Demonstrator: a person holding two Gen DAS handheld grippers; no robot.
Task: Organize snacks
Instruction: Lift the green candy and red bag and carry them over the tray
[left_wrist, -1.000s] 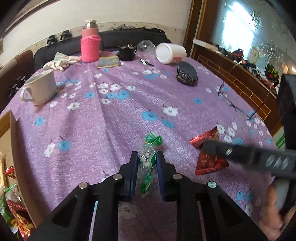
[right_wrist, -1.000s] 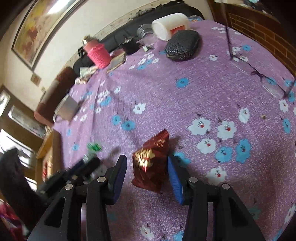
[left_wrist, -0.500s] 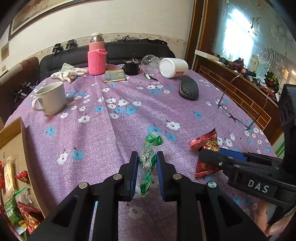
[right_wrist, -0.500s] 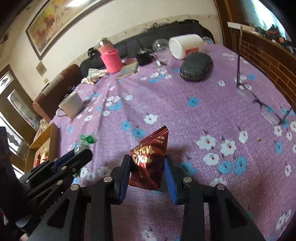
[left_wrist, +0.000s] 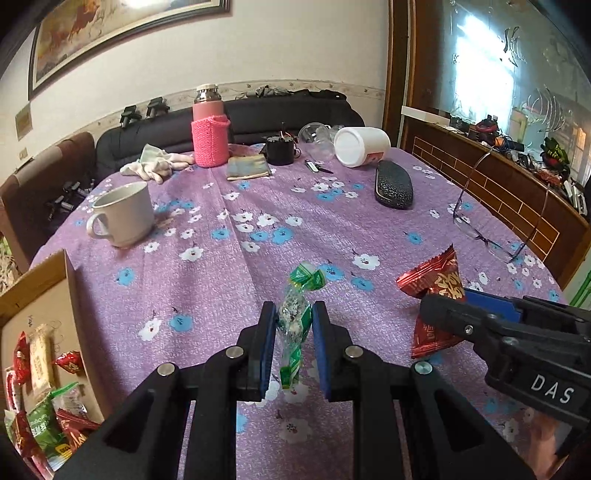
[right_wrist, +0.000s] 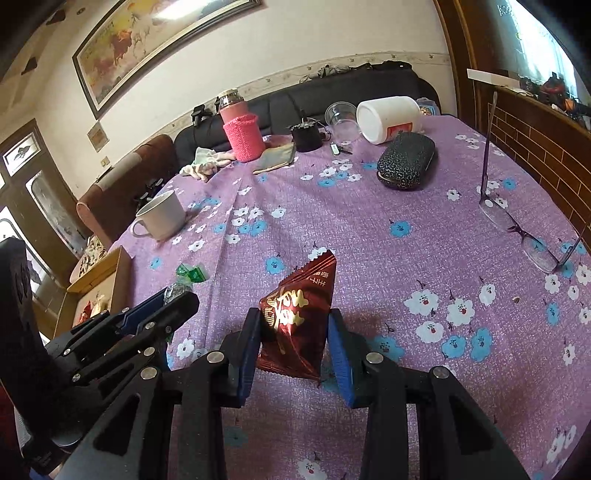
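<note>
A green-and-clear wrapped candy (left_wrist: 306, 277) stands upright between the pads of my left gripper (left_wrist: 293, 314), which is shut on it just above the purple flowered tablecloth (left_wrist: 207, 280). My right gripper (right_wrist: 293, 318) is shut on a red foil snack packet (right_wrist: 301, 299) with gold lettering, lifted slightly off the cloth. In the left wrist view the right gripper (left_wrist: 441, 308) holds the red packet (left_wrist: 430, 275) at the right. In the right wrist view the left gripper (right_wrist: 177, 295) with its green candy (right_wrist: 190, 274) is at the left.
An open cardboard box (left_wrist: 40, 280) with several snack packets sits off the table's left edge. On the table are a white mug (left_wrist: 123, 214), a pink flask (left_wrist: 209, 133), a glasses case (left_wrist: 393, 184), spectacles (left_wrist: 487, 236), a tipped white jar (left_wrist: 364, 146) and a cloth (left_wrist: 153, 166).
The right gripper's jaws closed onto the red packet and raised it off the cloth. The left gripper kept its grip on the green candy and tilted upward a little.
</note>
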